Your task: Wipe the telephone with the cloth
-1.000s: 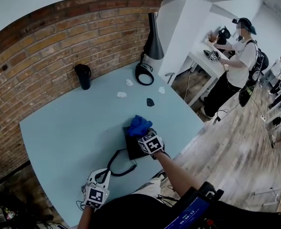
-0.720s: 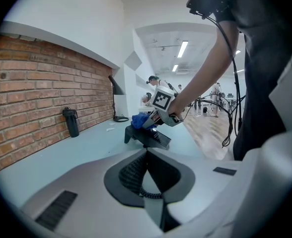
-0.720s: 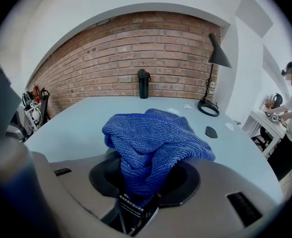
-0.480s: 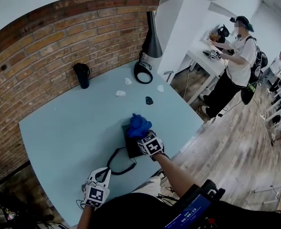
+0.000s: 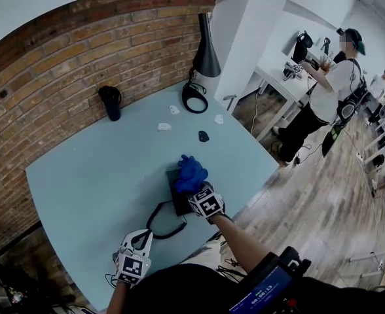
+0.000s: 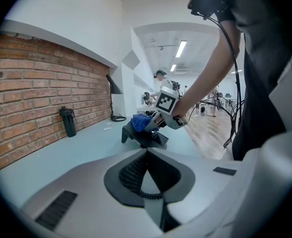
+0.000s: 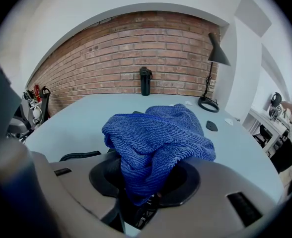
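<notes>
The right gripper (image 5: 198,190) pinches the blue cloth (image 5: 191,172) tight between its jaws. The cloth sits on the black telephone (image 5: 177,203). The left gripper (image 5: 141,239) has its jaws together, holding nothing, away from the telephone.

An open-plan office: brick wall (image 5: 81,51), desk lamp (image 5: 205,51), white desks (image 5: 287,84), wood floor (image 5: 323,208).

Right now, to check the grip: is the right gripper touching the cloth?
Touching. The right gripper view shows the right gripper clamped shut on the cloth.

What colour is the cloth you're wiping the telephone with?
Blue. The cloth shows best in the right gripper view.
</notes>
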`<state>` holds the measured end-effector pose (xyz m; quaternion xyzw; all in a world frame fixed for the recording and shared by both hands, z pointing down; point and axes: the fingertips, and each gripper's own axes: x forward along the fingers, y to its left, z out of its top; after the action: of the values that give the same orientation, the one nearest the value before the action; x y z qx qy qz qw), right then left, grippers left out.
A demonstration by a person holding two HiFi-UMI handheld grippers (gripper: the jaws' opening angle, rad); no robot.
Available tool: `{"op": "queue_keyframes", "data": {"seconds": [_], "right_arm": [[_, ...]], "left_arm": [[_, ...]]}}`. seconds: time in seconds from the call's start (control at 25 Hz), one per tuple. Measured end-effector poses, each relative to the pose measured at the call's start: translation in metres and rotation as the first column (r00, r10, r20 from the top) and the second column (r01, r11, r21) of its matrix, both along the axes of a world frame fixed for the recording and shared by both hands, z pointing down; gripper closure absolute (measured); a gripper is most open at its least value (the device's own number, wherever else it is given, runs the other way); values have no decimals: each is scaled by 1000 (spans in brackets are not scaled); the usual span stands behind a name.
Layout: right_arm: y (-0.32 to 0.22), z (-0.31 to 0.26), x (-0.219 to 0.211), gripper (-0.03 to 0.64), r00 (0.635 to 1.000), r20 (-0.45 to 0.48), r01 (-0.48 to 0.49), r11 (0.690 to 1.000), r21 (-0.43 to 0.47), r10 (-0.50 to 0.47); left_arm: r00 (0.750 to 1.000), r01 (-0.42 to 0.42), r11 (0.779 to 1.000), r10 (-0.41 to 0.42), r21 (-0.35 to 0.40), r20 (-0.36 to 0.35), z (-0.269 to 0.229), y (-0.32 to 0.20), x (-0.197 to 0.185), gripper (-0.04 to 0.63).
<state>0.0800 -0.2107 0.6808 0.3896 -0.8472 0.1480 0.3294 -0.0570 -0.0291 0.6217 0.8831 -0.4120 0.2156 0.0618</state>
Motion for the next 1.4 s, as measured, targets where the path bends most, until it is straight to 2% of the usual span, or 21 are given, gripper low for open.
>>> {"op": "queue_keyframes", "data": {"seconds": [0.76, 1.4], "right_arm": [[34, 16, 3, 449, 1000, -13, 9, 1000, -2, -9], [89, 40, 5, 449, 1000, -16, 18, 998, -60, -19]], "left_arm": [[1000, -15, 1000, 15, -2, -4, 3, 0, 2, 569], [998, -56, 998, 56, -14, 6, 6, 5, 11, 569]]}}
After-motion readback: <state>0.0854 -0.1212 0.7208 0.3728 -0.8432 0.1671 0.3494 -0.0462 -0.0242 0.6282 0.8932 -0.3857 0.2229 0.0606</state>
